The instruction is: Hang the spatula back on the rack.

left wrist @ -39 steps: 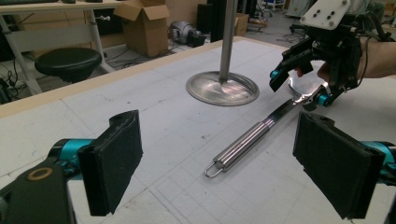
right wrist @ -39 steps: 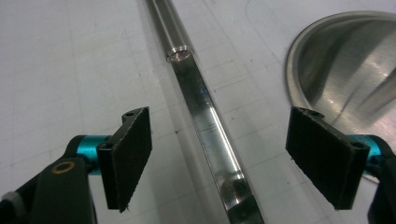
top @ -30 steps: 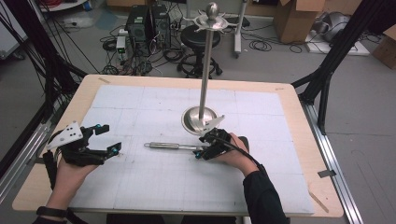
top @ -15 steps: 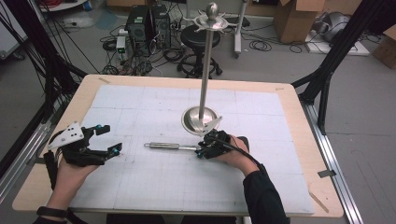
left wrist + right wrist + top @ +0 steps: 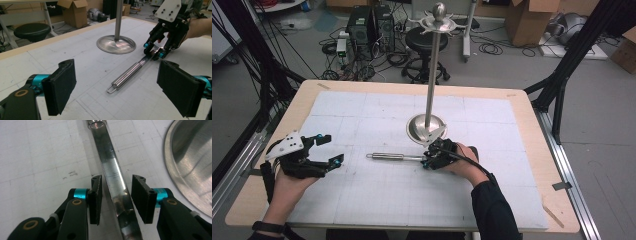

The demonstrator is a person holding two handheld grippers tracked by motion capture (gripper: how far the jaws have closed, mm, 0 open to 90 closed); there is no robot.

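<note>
Right claw (image 5: 116, 197) straddling flat steel utensil (image 5: 113, 182) beside round steel stand base (image 5: 192, 165), pads apparently just clear, recently reopened slightly; left claw (image 5: 125, 88) wide, empty.

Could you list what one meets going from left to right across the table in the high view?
Left gripper, open → steel utensil handle lying flat → right gripper, its jaws just closing around the utensil's flat end → the hand holding it.

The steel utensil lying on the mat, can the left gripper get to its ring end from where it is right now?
Probably yes. The left gripper is open and faces the utensil, whose ring end points toward it across bare mat. The right gripper straddles only the far, flat end, and the stand sits behind.
</note>
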